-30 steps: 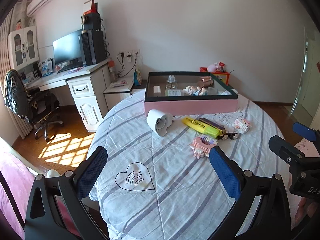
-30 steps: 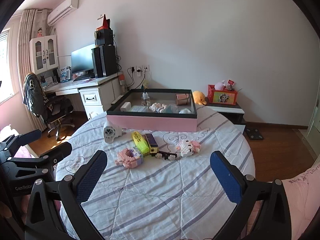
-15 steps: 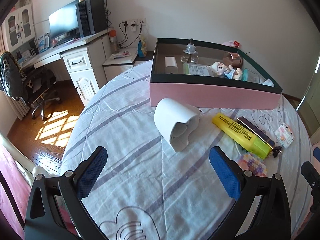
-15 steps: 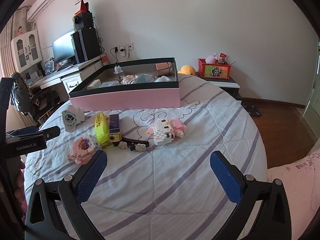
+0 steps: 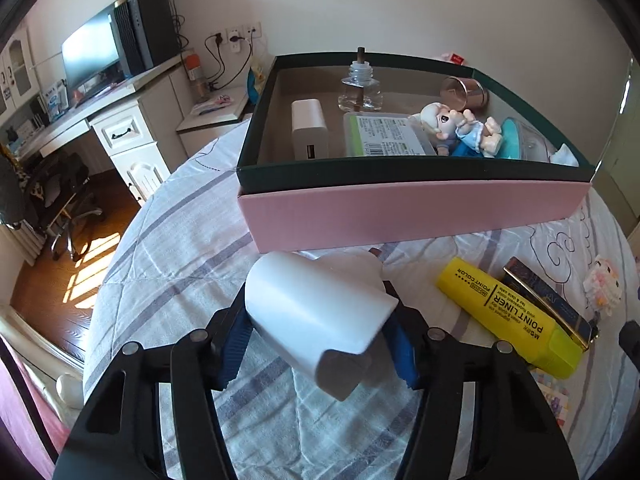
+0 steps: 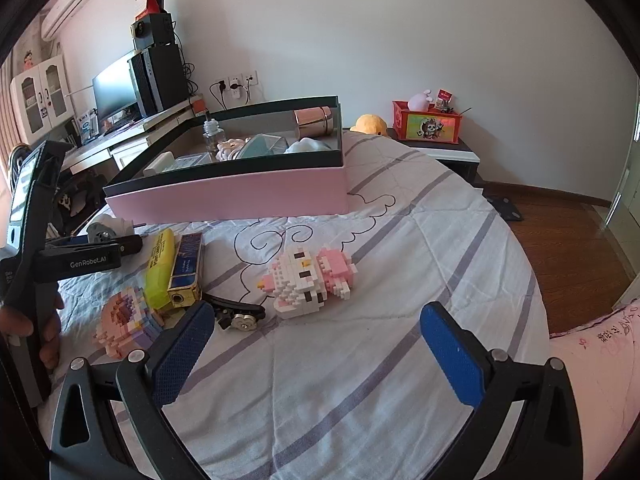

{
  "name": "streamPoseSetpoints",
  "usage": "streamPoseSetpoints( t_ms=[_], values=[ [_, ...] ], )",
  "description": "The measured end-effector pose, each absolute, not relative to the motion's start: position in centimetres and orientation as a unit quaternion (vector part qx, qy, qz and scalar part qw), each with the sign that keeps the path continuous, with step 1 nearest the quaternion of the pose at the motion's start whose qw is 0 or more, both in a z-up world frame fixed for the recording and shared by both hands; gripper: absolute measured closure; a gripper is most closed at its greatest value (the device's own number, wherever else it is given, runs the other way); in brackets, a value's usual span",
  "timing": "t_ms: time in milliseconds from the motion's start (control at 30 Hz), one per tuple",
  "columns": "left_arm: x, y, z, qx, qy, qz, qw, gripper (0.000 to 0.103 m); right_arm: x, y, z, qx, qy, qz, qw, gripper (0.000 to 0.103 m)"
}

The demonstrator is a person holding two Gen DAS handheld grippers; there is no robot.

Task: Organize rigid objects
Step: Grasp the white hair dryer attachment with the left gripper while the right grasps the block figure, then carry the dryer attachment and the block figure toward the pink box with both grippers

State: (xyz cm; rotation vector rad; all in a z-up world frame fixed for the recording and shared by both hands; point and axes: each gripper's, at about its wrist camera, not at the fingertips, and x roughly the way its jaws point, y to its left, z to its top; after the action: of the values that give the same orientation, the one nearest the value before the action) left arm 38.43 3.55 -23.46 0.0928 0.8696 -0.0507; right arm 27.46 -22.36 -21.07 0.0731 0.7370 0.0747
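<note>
Striped bedding covers the round table (image 5: 168, 240) I work on, with a desk and monitor far left against the wall. My left gripper (image 5: 316, 336) has its blue pads pressed against both sides of the white heart-shaped holder (image 5: 316, 312), which sits just in front of the pink box (image 5: 416, 212). To do this lift well, I judge I should raise it straight up until it clears the dark rim, then carry it far and set it down in the bare floor patch left of the white charger (image 5: 309, 130), away from the glass bottle (image 5: 360, 88). Its smooth wall may slip, so I'd keep the squeeze steady. Right of that lie the yellow highlighter (image 5: 512, 316) and the block cat (image 6: 308, 276). My right gripper (image 6: 316, 344) hangs above the bedding, jaws wide apart and holding nothing.
</note>
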Motion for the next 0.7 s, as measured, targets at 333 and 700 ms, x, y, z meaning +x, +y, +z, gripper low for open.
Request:
streamPoseSetpoints(
  t_ms=[333,700],
  values=[
    [34.5,2.9,-22.2,0.057,0.403,-0.033,0.913,0.042,32.9,-22.2,-22.2,-0.007,0.418,0.044,0.907,0.000],
    [28.4,1.0,-17.7,0.041,0.350,-0.065,0.933,0.042,29.6,-21.9,-20.3,0.004,0.385,0.059,0.921,0.040]
  ],
)
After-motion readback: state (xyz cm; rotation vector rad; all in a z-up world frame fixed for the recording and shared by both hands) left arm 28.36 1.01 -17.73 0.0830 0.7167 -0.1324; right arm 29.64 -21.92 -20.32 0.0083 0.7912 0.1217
